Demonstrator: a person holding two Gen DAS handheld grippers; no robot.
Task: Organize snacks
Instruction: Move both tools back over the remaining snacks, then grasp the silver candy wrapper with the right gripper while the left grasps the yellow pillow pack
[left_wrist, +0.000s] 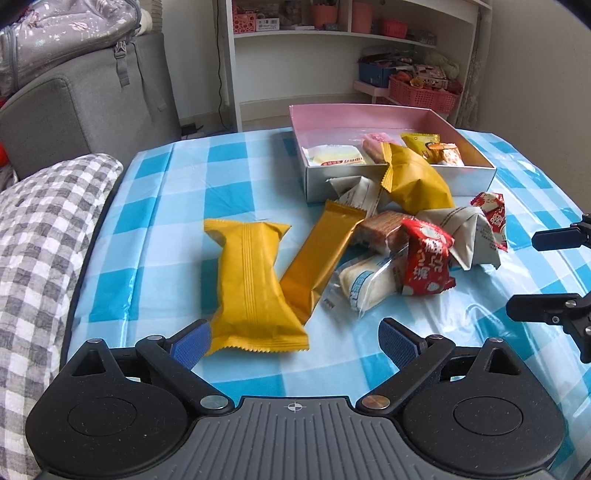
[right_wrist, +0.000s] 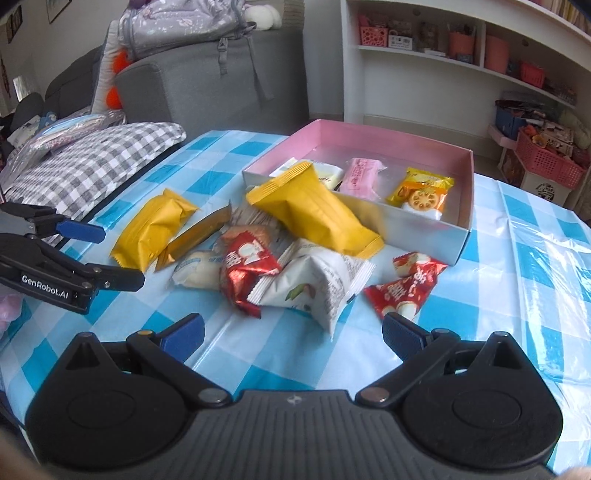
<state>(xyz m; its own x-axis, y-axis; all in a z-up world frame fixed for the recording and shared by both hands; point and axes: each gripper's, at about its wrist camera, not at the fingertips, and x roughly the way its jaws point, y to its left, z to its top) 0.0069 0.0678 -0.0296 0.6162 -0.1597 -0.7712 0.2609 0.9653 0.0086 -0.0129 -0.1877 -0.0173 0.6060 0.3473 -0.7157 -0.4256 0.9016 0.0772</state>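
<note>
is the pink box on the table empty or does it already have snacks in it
Partly filled. The pink box holds a pink packet, an orange biscuit packet and pale packets; bare floor remains.

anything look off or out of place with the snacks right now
One large yellow packet leans tilted over the front wall of the pink box, half in, half out. The rest sit in a loose heap on the tablecloth.

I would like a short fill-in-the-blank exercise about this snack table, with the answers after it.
1. The inside of the box is coloured ____.
2. The tablecloth has blue and white ____.
3. The fingers of the left gripper are ____ and hold nothing.
4. The biscuit packet lies ____ the box.

Answers: pink; checks; open; inside
</note>
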